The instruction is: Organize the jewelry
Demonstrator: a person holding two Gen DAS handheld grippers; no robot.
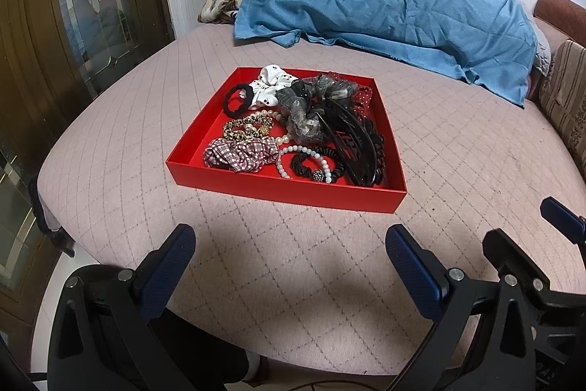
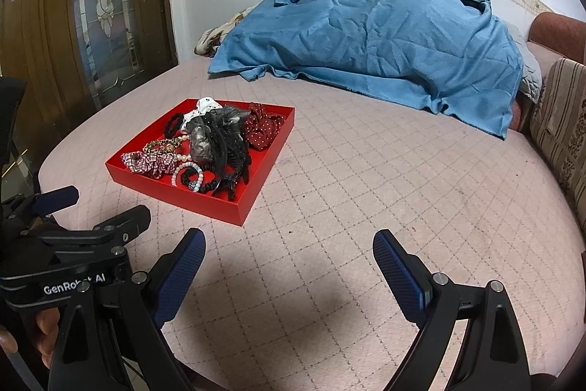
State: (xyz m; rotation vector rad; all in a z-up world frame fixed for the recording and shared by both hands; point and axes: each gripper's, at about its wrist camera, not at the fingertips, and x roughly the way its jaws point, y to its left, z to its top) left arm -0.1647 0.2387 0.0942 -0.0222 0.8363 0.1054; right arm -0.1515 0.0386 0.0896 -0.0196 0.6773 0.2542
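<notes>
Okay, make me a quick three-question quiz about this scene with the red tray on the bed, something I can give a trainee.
1. True or false: the left claw is shut on a scrunchie.
2. Which item lies nearest the front left corner of the red tray? A) plaid scrunchie B) black hair clip C) white scrunchie
3. Fill in: behind the tray, a ____ cloth covers a heap on the bed.

Key: 1 false, both the left claw and the right claw are open and empty. 2 A. 3 blue.
</notes>
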